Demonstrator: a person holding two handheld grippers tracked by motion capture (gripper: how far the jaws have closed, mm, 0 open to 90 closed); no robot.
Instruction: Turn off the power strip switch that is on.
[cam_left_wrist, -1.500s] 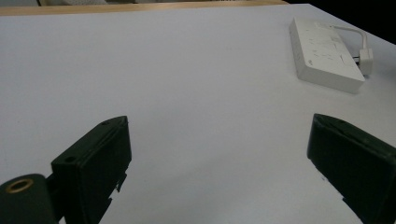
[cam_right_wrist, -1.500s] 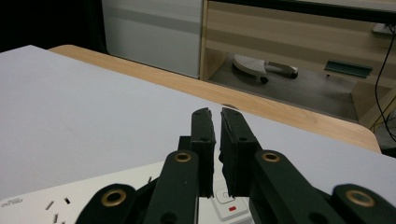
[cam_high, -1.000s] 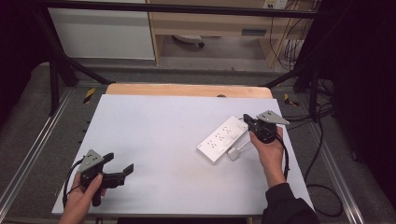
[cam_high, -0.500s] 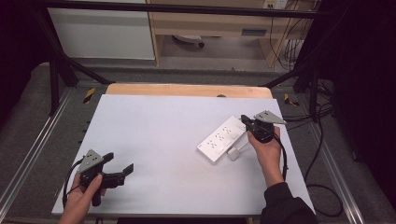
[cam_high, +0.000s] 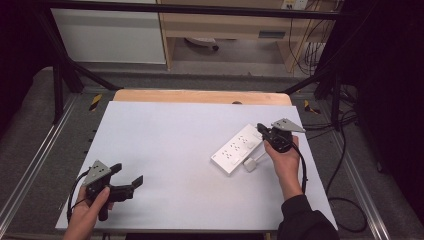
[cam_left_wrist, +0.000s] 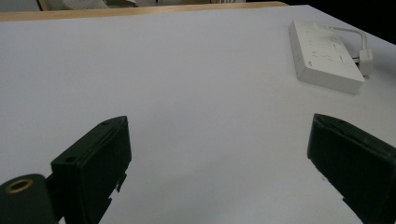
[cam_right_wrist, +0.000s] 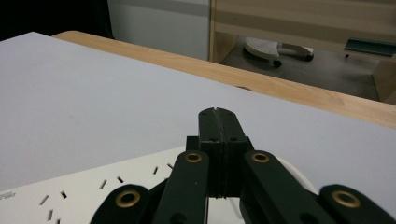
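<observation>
My right hand-held gripper (cam_high: 262, 129) has its jaws pressed flat together with nothing between them, its tip over the far end of the white power strip (cam_high: 236, 148). My left hand-held gripper (cam_high: 127, 179) stands wide open and empty, low at the near left corner. The power strip lies slantwise on the right half of the white counter (cam_high: 170, 140), its plug (cam_high: 250, 164) just beside it. Beyond the counter's wooden edge sit a pale cabinet (cam_high: 107, 30) and a grey floor. Since the earlier frames, nothing has visibly shifted.
</observation>
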